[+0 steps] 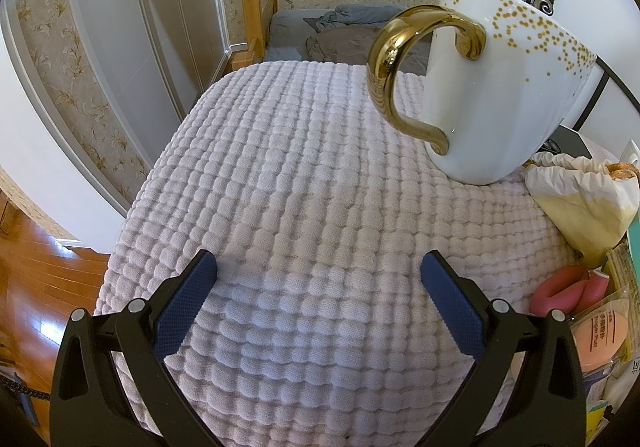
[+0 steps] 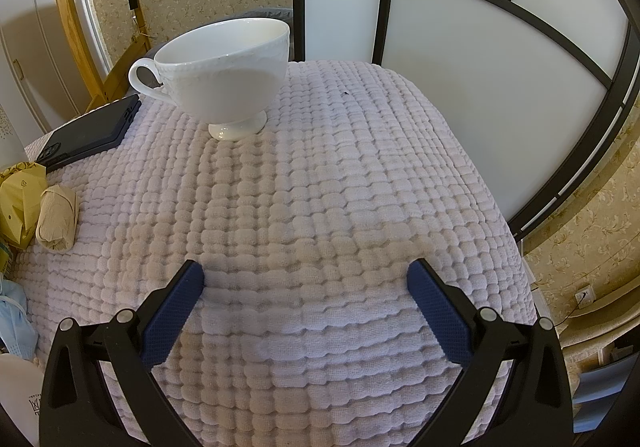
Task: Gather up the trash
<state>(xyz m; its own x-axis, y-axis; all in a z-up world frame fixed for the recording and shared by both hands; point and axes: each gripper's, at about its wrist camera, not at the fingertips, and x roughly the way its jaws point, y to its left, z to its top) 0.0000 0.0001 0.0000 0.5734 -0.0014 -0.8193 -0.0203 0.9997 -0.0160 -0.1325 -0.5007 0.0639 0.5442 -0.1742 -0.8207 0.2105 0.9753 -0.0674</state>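
My left gripper (image 1: 319,267) hangs open over a textured white cloth (image 1: 288,175), nothing between its blue pads. To its right lie a crumpled paper food wrapper (image 1: 580,203), a pink item (image 1: 560,289) and plastic packets with an orange puff (image 1: 598,335). My right gripper (image 2: 305,274) is open too, empty above the same kind of cloth (image 2: 320,187). At its far left sit a rolled brown paper wad (image 2: 58,217), a yellow paper bag (image 2: 18,203) and a light blue face mask (image 2: 14,321).
A white mug with gold dots and gold handle (image 1: 500,87) stands close on the right of the left view. A white footed cup (image 2: 224,75) and a dark phone (image 2: 92,133) sit at the back left of the right view. The cloth drops off at its edges toward wooden floor (image 1: 36,267).
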